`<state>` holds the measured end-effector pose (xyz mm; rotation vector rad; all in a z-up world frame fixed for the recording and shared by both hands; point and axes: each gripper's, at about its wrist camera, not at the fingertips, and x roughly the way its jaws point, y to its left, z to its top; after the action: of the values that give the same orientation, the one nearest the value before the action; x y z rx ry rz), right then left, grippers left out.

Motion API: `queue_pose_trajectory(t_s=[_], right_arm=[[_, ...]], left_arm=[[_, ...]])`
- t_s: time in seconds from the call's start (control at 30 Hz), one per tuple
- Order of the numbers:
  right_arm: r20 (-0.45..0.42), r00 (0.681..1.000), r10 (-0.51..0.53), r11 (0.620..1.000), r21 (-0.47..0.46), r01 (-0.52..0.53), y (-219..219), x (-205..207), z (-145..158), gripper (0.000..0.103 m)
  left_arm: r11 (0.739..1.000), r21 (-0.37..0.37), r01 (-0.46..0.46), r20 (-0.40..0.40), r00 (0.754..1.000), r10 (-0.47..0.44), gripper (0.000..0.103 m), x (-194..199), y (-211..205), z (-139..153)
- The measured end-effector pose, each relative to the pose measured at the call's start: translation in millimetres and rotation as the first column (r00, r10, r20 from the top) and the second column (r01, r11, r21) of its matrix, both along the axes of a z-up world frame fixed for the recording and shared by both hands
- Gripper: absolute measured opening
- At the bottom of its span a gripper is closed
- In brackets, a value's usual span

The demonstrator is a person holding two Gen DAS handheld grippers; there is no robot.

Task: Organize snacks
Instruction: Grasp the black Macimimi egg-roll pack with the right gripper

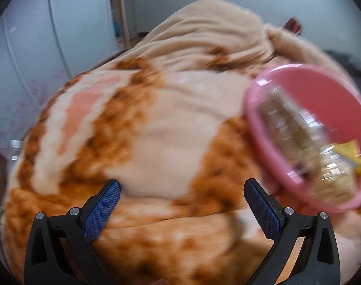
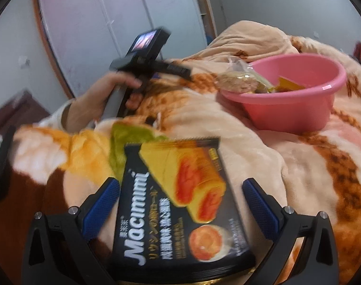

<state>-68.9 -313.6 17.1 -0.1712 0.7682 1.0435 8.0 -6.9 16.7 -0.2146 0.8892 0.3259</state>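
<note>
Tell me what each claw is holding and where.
Neither holds anything: the left claw is open over the blanket; the right claw is open around the Macimimi pack.

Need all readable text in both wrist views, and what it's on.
"Macimini": large white brand name on the dark snack packet lying between the open fingers of the right gripper.
Yellow and white Asian-script lines on the same packet: too blurred to transcribe.
Clear wrapper in the pink basin: print blurred, unreadable.
Blanket: brown letters at the right edge, cut off, not legible.
</note>
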Motion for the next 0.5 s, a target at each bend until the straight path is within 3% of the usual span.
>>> queue_pose_trajectory(t_s=[0.13, 0.23, 0.4, 0.5], right_arm=[[0.001, 1.000, -0.002, 1.000, 0.000, 0.002, -2, 0, 0, 0.102], [-0.025, 1.000, 0.000, 1.000, 0.002, 0.000, -2, 5, -4, 0.103], [-0.037, 0.999, 0.003, 1.000, 0.015, -0.003, -1, 9, -5, 0.103], [-0.033, 0.999, 0.005, 1.000, 0.020, -0.004, -1, 9, -5, 0.102]], left_arm=[[1.000, 0.009, 0.013, 0.012, 1.000, -0.013, 0.103, -2, 1, -16], [0.996, 0.075, 0.038, -0.005, 0.999, -0.037, 0.103, -2, -10, -17], [0.979, 0.187, 0.079, -0.100, 0.993, -0.061, 0.103, 5, -24, -25], [0.979, 0.189, 0.079, -0.093, 0.994, -0.062, 0.103, 1, -26, -24]])
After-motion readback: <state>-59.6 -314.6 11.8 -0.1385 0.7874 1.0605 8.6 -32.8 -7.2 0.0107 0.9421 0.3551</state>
